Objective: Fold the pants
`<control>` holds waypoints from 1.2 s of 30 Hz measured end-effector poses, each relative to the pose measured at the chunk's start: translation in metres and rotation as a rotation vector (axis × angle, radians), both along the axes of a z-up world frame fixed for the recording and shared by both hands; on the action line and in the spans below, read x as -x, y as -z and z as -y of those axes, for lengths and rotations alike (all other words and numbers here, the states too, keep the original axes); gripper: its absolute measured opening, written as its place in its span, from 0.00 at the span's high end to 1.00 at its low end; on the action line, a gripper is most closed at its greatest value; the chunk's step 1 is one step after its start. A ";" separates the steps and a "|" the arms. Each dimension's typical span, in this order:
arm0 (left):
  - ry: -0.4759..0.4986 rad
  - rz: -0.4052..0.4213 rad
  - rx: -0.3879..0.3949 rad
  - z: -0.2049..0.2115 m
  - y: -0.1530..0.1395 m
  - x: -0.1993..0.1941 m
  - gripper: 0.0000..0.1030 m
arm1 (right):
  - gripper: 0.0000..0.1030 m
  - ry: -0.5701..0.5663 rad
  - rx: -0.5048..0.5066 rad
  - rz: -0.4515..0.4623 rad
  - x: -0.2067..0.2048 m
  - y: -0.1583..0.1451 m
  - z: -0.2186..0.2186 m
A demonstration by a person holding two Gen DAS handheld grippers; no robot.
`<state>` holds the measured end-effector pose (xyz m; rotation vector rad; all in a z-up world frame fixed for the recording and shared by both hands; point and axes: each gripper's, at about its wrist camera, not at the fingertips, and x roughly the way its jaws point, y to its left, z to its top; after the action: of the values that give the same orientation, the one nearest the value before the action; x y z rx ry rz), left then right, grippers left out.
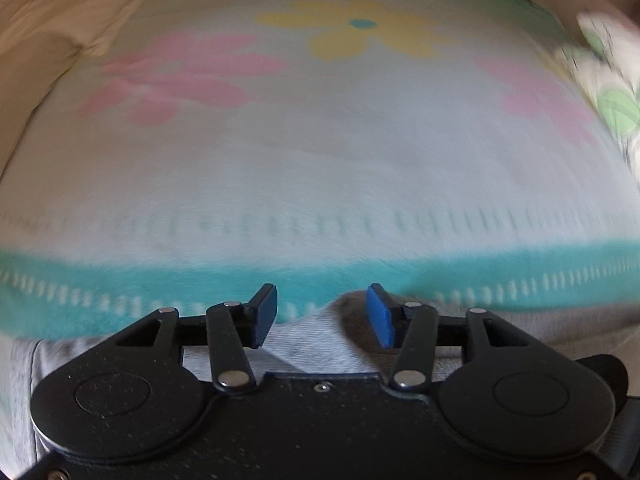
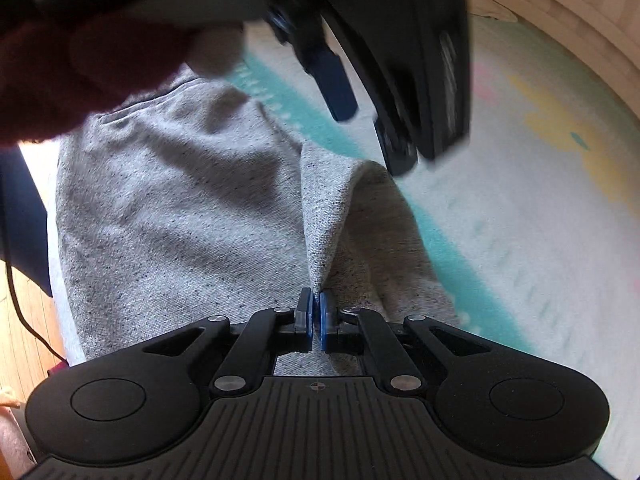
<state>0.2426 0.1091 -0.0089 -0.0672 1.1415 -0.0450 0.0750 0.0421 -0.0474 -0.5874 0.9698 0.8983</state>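
Grey speckled pants [image 2: 172, 208] lie on a pale blanket with flowers. My right gripper [image 2: 316, 314] is shut on a raised fold of the pants' edge, and the cloth stands up in a ridge from its blue pads. In the right wrist view my left gripper [image 2: 368, 120] hangs above the pants' far edge, held by a person's hand [image 2: 80, 72], with its fingers apart. In the left wrist view the left gripper [image 1: 322, 314] is open. The grey pants [image 1: 304, 344] lie below and between its blue pads [image 1: 380, 316], which do not press on them.
The blanket [image 1: 320, 152] has a teal band [image 1: 120, 280] along its near edge, beside the pants. Wooden floor [image 1: 40, 20] surrounds it. A leaf-patterned cloth [image 1: 612, 96] lies at the right. A black cable [image 2: 24, 312] runs over the floor at the left.
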 end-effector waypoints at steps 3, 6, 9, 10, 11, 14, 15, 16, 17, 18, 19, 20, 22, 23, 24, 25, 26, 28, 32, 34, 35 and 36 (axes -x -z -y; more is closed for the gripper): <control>0.039 -0.025 -0.088 0.015 0.014 -0.003 0.44 | 0.96 -0.007 -0.002 0.010 0.004 -0.002 0.001; 0.052 -0.061 -0.161 0.023 0.028 -0.005 0.45 | 0.96 -0.015 0.000 0.025 0.007 -0.004 0.000; 0.006 -0.071 -0.213 0.021 0.042 -0.010 0.48 | 0.96 -0.029 0.013 0.061 0.016 -0.005 -0.002; -0.013 -0.069 -0.216 0.016 0.047 -0.014 0.48 | 0.96 -0.032 0.020 0.081 0.018 -0.005 -0.004; -0.033 -0.073 -0.199 0.013 0.050 -0.018 0.48 | 0.96 -0.031 0.024 0.100 0.021 -0.005 -0.005; -0.095 -0.102 -0.148 0.004 0.060 -0.031 0.48 | 0.96 -0.005 0.028 0.189 0.025 -0.010 -0.005; -0.101 -0.103 -0.145 0.003 0.061 -0.035 0.48 | 0.95 0.022 0.020 0.241 0.027 -0.014 -0.004; -0.099 -0.100 -0.149 0.004 0.060 -0.037 0.48 | 0.95 0.044 0.005 0.286 0.029 -0.020 -0.002; -0.095 -0.096 -0.153 0.004 0.059 -0.040 0.48 | 0.95 0.048 -0.019 0.321 0.032 -0.026 0.001; -0.095 -0.091 -0.151 0.002 0.056 -0.042 0.48 | 0.95 0.039 -0.049 0.344 0.037 -0.032 0.004; -0.102 -0.086 -0.149 -0.001 0.055 -0.044 0.48 | 0.95 0.027 -0.080 0.344 0.041 -0.037 0.007; -0.113 -0.090 -0.136 -0.005 0.056 -0.046 0.47 | 0.95 0.013 -0.101 0.318 0.044 -0.039 0.008; -0.151 -0.118 -0.078 -0.016 0.061 -0.049 0.47 | 0.96 -0.012 -0.100 0.251 0.049 -0.036 0.004; -0.168 -0.120 -0.057 -0.020 0.062 -0.050 0.47 | 0.96 -0.028 -0.079 0.237 0.051 -0.032 0.001; -0.177 -0.117 -0.048 -0.022 0.062 -0.051 0.47 | 0.96 -0.046 -0.054 0.228 0.051 -0.027 -0.002; -0.182 -0.109 -0.046 -0.022 0.060 -0.052 0.47 | 0.96 -0.056 -0.033 0.218 0.052 -0.023 -0.005; -0.189 -0.089 -0.049 -0.024 0.057 -0.051 0.47 | 0.95 -0.053 -0.018 0.204 0.049 -0.019 -0.005; -0.207 -0.039 -0.084 -0.027 0.051 -0.052 0.48 | 0.95 -0.014 -0.001 0.155 0.040 -0.014 -0.002; -0.303 -0.004 -0.077 -0.050 0.040 -0.048 0.51 | 0.95 0.117 0.009 0.062 0.012 -0.004 0.006; -0.326 0.000 -0.020 -0.058 0.035 -0.043 0.51 | 0.95 0.204 -0.010 0.012 -0.007 0.000 0.012; -0.320 0.008 -0.012 -0.060 0.031 -0.040 0.51 | 0.96 0.255 -0.034 -0.023 -0.018 0.000 0.017; -0.305 0.019 -0.017 -0.059 0.028 -0.035 0.51 | 0.96 0.314 -0.063 -0.063 -0.028 0.000 0.023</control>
<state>0.2776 0.1684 -0.0368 -0.2246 1.1023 0.2340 0.1032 0.0194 -0.0474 -0.3421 1.0522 0.6671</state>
